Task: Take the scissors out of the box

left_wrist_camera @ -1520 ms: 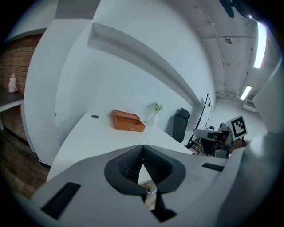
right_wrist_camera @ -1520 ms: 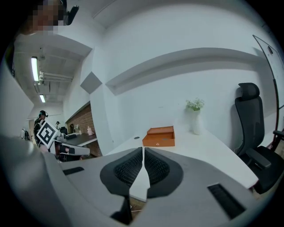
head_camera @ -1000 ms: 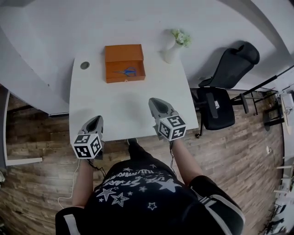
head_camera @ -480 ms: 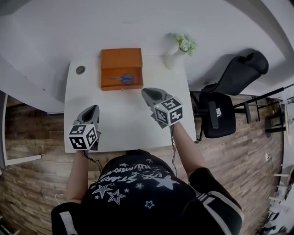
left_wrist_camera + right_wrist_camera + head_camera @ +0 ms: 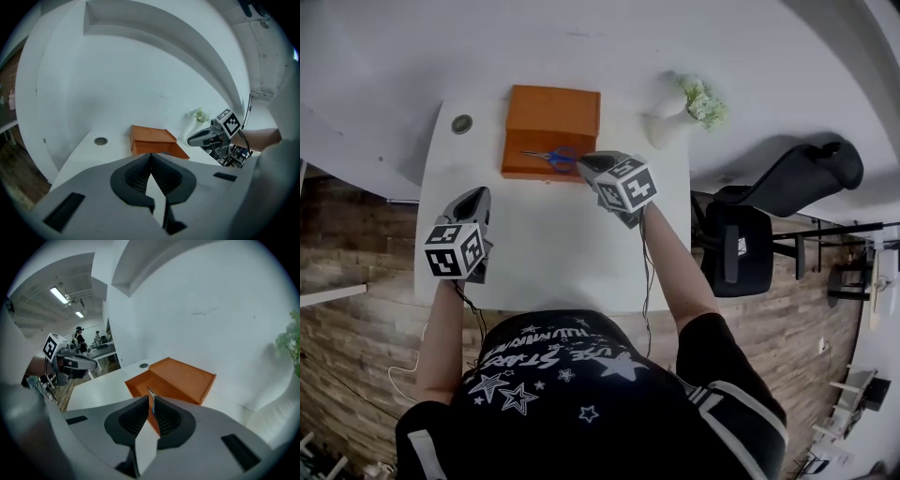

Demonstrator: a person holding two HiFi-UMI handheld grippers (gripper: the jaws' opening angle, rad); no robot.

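An orange box (image 5: 549, 107) stands open at the far middle of the white table (image 5: 553, 253), its lid tilted back. Blue-handled scissors (image 5: 551, 157) lie in its tray. My right gripper (image 5: 586, 165) hangs at the tray's near right corner, just right of the scissors, shut and empty. In the right gripper view the box (image 5: 174, 378) fills the space just beyond the shut jaws (image 5: 150, 401). My left gripper (image 5: 476, 195) hovers over the table's left part, well short of the box, shut with nothing in it. The left gripper view shows the box (image 5: 151, 140) and the right gripper (image 5: 191, 140).
A white vase with flowers (image 5: 673, 112) stands right of the box. A round cable grommet (image 5: 462, 123) sits in the table's far left corner. A black office chair (image 5: 741, 246) stands off the table's right edge. The white wall (image 5: 581, 47) rises behind the box.
Both grippers have moved forward over the table toward the box. The right one went further, from the table's near part to the tray's right corner, and dipped.
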